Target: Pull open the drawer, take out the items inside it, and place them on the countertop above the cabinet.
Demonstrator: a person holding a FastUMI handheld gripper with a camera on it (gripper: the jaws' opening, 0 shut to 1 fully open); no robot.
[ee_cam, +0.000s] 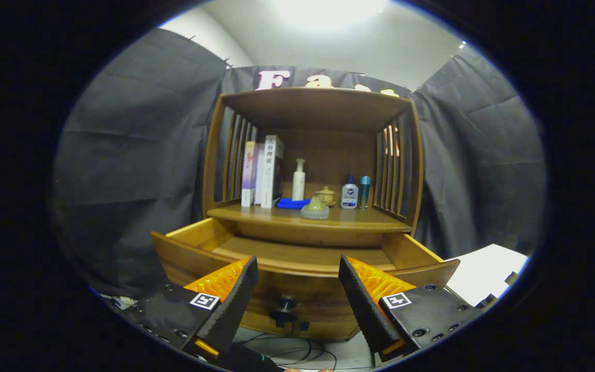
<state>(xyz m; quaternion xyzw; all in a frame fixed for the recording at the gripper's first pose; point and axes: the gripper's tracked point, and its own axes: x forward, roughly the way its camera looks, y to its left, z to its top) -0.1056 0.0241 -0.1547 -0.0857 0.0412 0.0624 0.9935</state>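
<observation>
A wooden cabinet stands ahead with its drawer (302, 256) pulled out toward me; the part of the drawer floor I can see is bare wood. The drawer's dark knob (286, 305) sits on its front panel, between and just beyond my fingers. My gripper (297, 289) is open and holds nothing, with its tips level with the drawer's front rim. On the countertop (349, 219) above the drawer a pale green lidded piece (315, 208) rests near the front edge, with a blue cloth (292, 203) behind it.
Further back on the countertop stand upright books (264, 173), a white pump bottle (299, 179), a small yellowish teapot (326, 196), a small blue-capped bottle (349, 194) and a teal tube (364, 192). Slatted sides and a top board enclose the shelf. Cables (297, 354) lie on the floor below.
</observation>
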